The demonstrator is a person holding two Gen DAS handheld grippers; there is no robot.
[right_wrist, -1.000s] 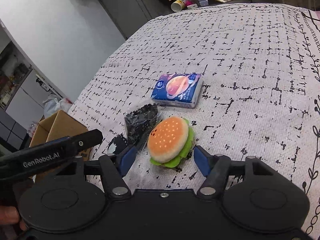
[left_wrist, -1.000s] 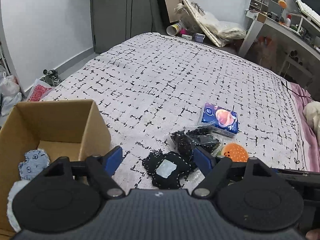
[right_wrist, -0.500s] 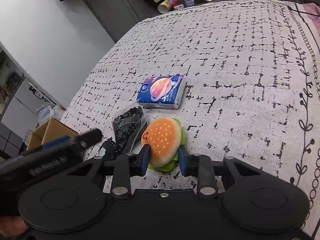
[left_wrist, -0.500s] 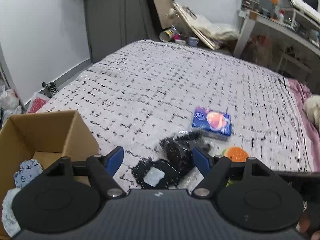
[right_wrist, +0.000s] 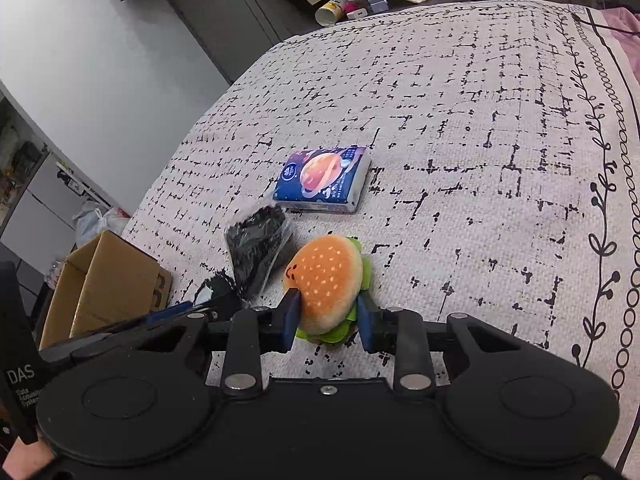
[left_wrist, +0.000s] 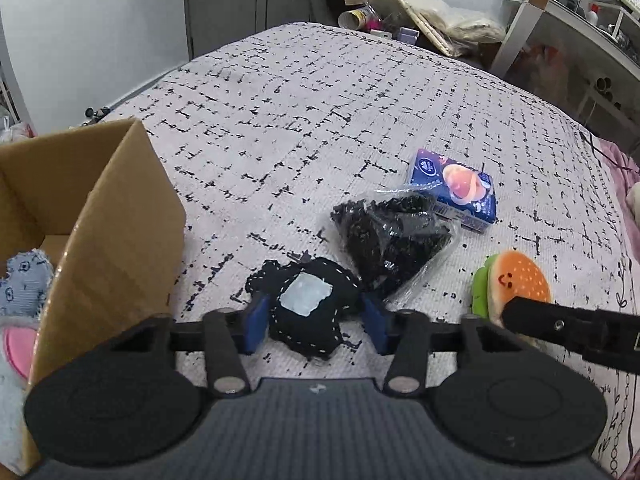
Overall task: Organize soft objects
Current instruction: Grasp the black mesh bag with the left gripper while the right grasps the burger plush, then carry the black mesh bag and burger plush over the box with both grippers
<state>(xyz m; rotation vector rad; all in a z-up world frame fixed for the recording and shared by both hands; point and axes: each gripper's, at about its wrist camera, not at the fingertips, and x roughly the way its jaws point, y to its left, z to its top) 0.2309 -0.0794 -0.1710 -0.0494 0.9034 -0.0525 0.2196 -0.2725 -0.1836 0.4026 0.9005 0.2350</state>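
Observation:
My left gripper (left_wrist: 314, 322) is shut on a black stitched pouch with a white patch (left_wrist: 306, 312), which lies on the bed. My right gripper (right_wrist: 327, 318) is shut on an orange plush burger (right_wrist: 326, 282), which also shows in the left wrist view (left_wrist: 514, 284). A clear bag of black stuff (left_wrist: 390, 236) lies just beyond the pouch, and a blue tissue pack (left_wrist: 454, 188) lies past it. An open cardboard box (left_wrist: 108, 216) stands at the left, holding a blue denim plush (left_wrist: 24, 280) and a grey-pink plush (left_wrist: 12, 360).
The patterned bedspread (left_wrist: 320, 100) stretches far ahead. A desk (left_wrist: 580, 28) stands at the far right, and bags and clutter (left_wrist: 420, 16) lie on the floor past the bed's end. Pink bedding (left_wrist: 624, 176) is at the right edge.
My left gripper moved down onto the black pouch and closed on it. My right gripper closed on the plush burger and holds it.

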